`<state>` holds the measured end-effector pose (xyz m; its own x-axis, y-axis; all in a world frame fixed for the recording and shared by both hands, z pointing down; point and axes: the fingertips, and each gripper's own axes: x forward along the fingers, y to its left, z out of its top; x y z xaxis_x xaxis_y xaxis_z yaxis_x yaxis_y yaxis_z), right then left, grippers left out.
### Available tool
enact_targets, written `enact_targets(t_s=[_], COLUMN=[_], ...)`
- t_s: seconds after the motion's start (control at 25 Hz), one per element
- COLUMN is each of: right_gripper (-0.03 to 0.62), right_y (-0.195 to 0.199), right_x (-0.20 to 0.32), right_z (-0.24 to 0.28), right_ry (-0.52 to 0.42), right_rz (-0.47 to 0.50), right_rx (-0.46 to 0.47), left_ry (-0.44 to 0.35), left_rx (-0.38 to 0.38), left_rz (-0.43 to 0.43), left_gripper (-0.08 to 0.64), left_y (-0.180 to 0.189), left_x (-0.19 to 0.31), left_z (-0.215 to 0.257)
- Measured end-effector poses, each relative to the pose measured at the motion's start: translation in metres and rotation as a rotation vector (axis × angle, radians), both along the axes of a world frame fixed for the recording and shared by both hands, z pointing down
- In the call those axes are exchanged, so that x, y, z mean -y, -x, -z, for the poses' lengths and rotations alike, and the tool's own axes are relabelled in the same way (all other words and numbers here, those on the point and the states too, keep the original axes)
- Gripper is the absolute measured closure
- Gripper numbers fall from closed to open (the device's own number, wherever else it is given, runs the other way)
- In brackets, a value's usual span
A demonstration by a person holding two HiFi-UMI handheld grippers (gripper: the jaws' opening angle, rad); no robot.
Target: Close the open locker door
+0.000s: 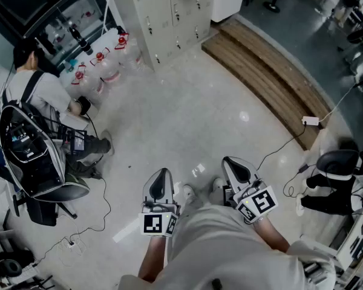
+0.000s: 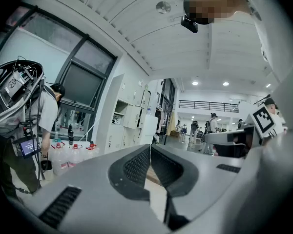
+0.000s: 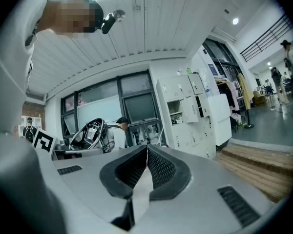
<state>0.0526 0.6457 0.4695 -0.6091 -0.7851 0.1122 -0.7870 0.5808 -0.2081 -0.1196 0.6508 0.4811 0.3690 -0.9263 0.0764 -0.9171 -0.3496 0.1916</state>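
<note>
The cream lockers (image 1: 169,17) stand across the floor at the top of the head view, far ahead of both grippers. In the right gripper view the lockers (image 3: 190,116) show one compartment (image 3: 176,108) standing open, with its door (image 3: 189,110) swung out. The left gripper view shows the same lockers (image 2: 129,117) in the distance. My left gripper (image 1: 163,171) and right gripper (image 1: 228,160) are held low by my waist and point forward. Each is shut with nothing between its jaws, as the left gripper (image 2: 150,146) and the right gripper (image 3: 147,147) views show.
A person with a backpack rig (image 1: 42,101) crouches at the left beside several water bottles (image 1: 103,65). A wooden step (image 1: 266,77) runs diagonally at the right. A power strip (image 1: 310,121) with its cable and a black chair (image 1: 336,162) lie at the right.
</note>
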Motion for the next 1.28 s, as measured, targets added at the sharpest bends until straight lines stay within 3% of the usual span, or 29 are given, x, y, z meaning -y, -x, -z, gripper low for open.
enact_targets(t_s=[0.32,0.68,1.08,1.28], right_gripper=[0.563,0.563,0.563,0.563], right_y=[-0.019,-0.066,-0.114,-0.117], right_x=[-0.053,-0.105,-0.130,-0.123], right_z=[0.002,0.001,0.009,0.002], right_ry=[0.009,-0.030,-0.079,-0.056], right_rz=[0.033,0.085,0.074,0.070], right_rx=[0.039,0.026,0.041,0.040], left_ry=[-0.007,-0.019,-0.047,-0.035], left_rx=[0.003,0.023,0.030,0.033], left_rz=[0.015,0.039,0.018,0.025], left_gripper=[0.548,0.548,0.548,0.548], left_y=[-0.033,-0.097,-0.155,-0.157], left_x=[-0.065,-0.122,-0.144,-0.137], left_z=[0.013,0.023,0.025,0.022])
